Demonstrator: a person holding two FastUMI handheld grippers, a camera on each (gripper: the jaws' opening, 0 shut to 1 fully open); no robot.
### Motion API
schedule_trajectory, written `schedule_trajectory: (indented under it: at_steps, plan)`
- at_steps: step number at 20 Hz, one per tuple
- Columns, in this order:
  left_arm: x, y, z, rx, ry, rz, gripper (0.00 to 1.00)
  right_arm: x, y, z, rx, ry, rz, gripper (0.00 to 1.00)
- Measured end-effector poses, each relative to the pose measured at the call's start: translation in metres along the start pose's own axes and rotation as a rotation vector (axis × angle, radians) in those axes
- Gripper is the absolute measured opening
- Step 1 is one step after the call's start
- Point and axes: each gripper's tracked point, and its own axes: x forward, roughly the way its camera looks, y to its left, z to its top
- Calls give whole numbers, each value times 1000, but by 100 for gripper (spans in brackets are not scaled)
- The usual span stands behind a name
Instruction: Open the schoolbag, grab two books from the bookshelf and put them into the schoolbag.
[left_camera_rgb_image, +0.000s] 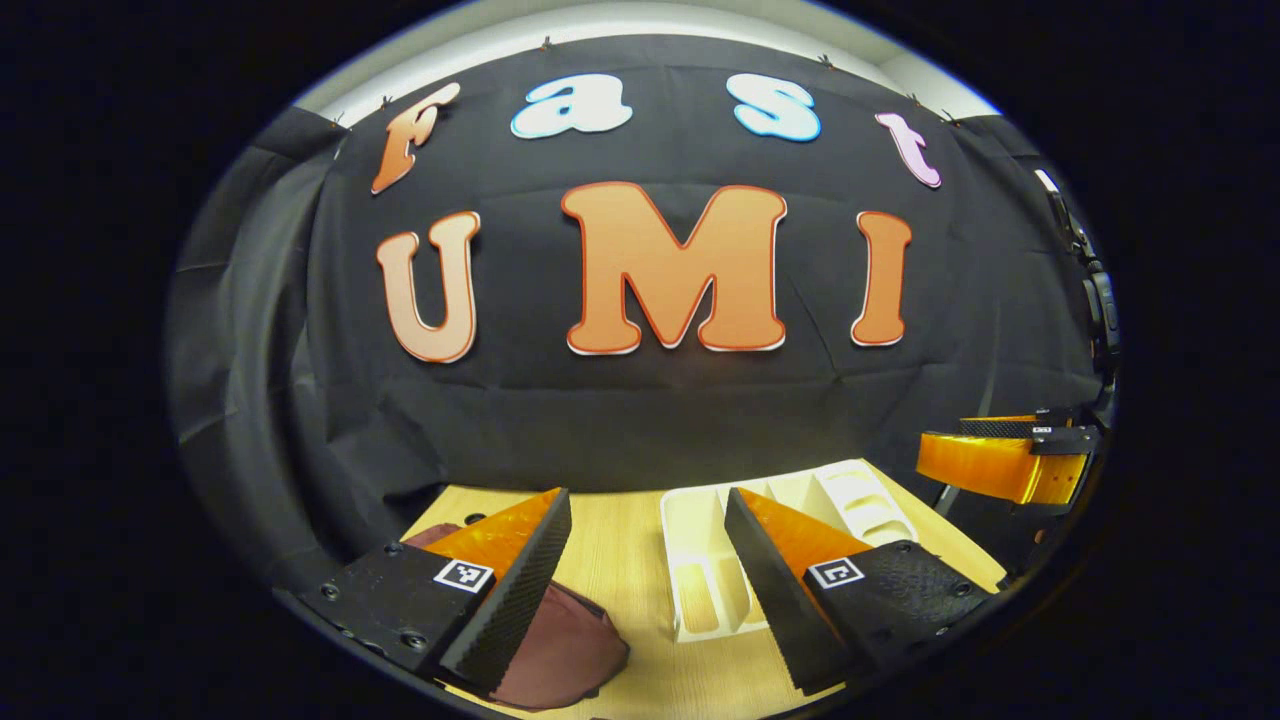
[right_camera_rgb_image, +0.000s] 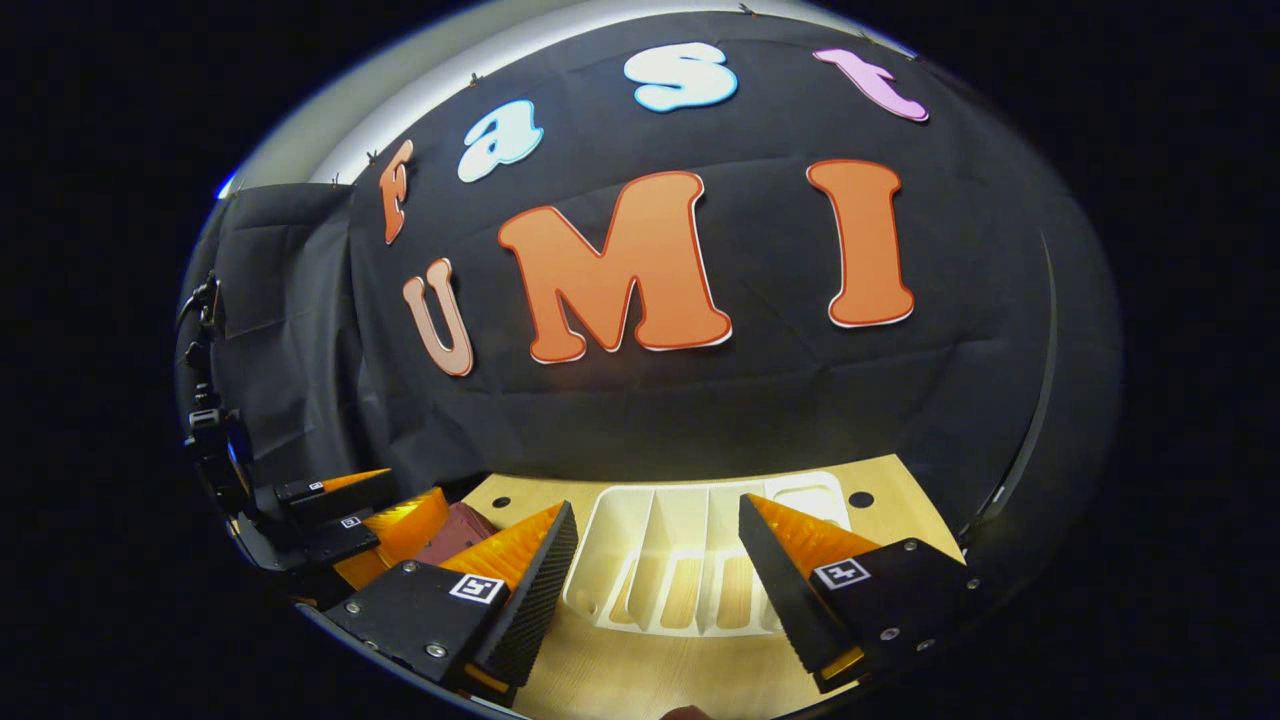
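You are working in a staged recording booth: black cloth wall (left_camera_rgb_image: 640, 420) behind a bare wooden table (left_camera_rgb_image: 620, 560).

No readable text (square markers merely patterned)

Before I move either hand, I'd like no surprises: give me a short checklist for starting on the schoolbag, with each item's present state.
1. Left tongs open, holding nothing: ok.
2. Right tongs open, holding nothing: ok.
3. Schoolbag on the table, near the left tongs: ok.
4. Schoolbag opened: cannot tell.
5. White bookshelf ahead of the right tongs: ok.
6. Books standing in the bookshelf: not ok, slots look empty.
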Motion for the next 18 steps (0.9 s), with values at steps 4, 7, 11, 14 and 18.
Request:
schedule_trajectory:
  at_steps: [4, 7, 11, 14, 18]
  plan:
    - [-8, -1, 16, -12, -70, 14, 98, -8, -14, 9, -53, -18, -43, 97]
    - [-11, 2, 19, -30, -100, 19, 98, -9, -12, 16, -66, -62, -58, 96]
    - [-4, -1, 21, -36, -128, 13, 97, -9, -4, 15, -86, -104, -48, 96]
    - [0, -9, 20, -41, -127, -7, 98, -8, -3, 12, -94, -103, -53, 96]
    - [3, -10, 26, -36, -151, -14, 98, -4, 2, 11, -103, -114, -39, 97]
